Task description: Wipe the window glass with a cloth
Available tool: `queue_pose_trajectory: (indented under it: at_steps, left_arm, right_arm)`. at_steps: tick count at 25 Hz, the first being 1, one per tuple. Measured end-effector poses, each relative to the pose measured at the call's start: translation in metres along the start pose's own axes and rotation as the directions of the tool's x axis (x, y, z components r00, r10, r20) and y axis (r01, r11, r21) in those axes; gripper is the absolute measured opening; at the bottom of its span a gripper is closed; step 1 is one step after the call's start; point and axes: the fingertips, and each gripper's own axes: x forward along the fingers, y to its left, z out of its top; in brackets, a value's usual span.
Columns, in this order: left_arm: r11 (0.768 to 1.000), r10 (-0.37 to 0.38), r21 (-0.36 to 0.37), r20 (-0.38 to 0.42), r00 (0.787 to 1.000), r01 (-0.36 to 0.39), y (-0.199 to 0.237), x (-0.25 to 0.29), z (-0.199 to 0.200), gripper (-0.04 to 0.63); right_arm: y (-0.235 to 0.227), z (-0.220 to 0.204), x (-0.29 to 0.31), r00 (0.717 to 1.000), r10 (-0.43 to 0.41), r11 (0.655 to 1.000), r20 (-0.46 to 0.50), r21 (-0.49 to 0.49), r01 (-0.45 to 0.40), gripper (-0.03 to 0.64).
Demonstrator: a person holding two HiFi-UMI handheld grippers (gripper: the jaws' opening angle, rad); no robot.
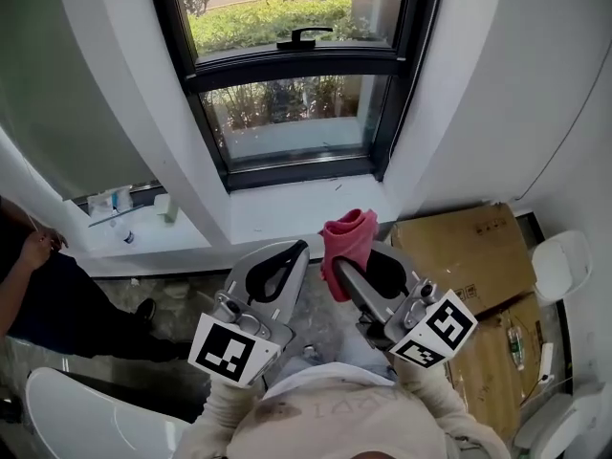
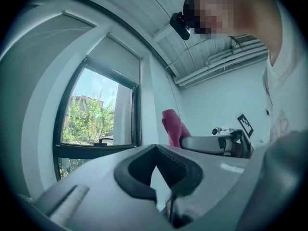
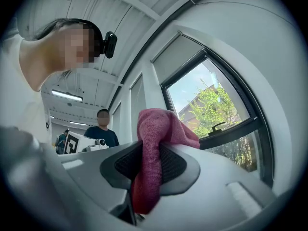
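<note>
The window (image 1: 296, 118) has a dark frame, a lower pane and an upper pane with a black handle (image 1: 304, 36); greenery shows through the glass. My right gripper (image 1: 359, 261) is shut on a pink cloth (image 1: 346, 232), held below the sill. In the right gripper view the cloth (image 3: 154, 129) bunches above the jaws (image 3: 147, 150) and hangs down between the pads, with the window (image 3: 211, 105) to the right. My left gripper (image 1: 296, 249) is beside it, shut and holding nothing. In the left gripper view, the pads (image 2: 155, 148) meet at the tip, and the cloth (image 2: 174, 126) shows ahead.
A white sill (image 1: 277, 213) runs under the window. Flattened cardboard boxes (image 1: 469, 247) lie on the floor at the right, with white plastic shapes (image 1: 564, 266) beyond. A person (image 1: 29, 275) in dark clothes stands at the left. Small bottles (image 1: 115, 204) sit on a side ledge.
</note>
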Motion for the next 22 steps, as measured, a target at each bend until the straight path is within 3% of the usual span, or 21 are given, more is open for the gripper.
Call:
queue_pose_trajectory:
  at_steps: [7, 13, 22]
  left_arm:
    - [0.999, -0.027, -0.021, 0.009, 1.000, 0.027, 0.026, 0.013, -0.011, 0.002]
    - [1.000, -0.018, -0.025, 0.009, 1.000, 0.018, 0.050, 0.034, -0.018, 0.002]
    - [1.000, 0.015, -0.006, -0.009, 1.000, -0.015, 0.103, 0.110, -0.031, 0.002]
  right_arm:
    - [-0.013, -0.008, 0.022, 0.999, -0.035, 0.999, -0.021, 0.009, 0.035, 0.110]
    - [-0.036, -0.014, 0.052, 1.000, 0.014, 1.000, -0.019, 0.010, -0.014, 0.112]
    - [-0.121, -0.010, 0.095, 0.998, 0.053, 0.997, 0.019, 0.057, -0.054, 0.112]
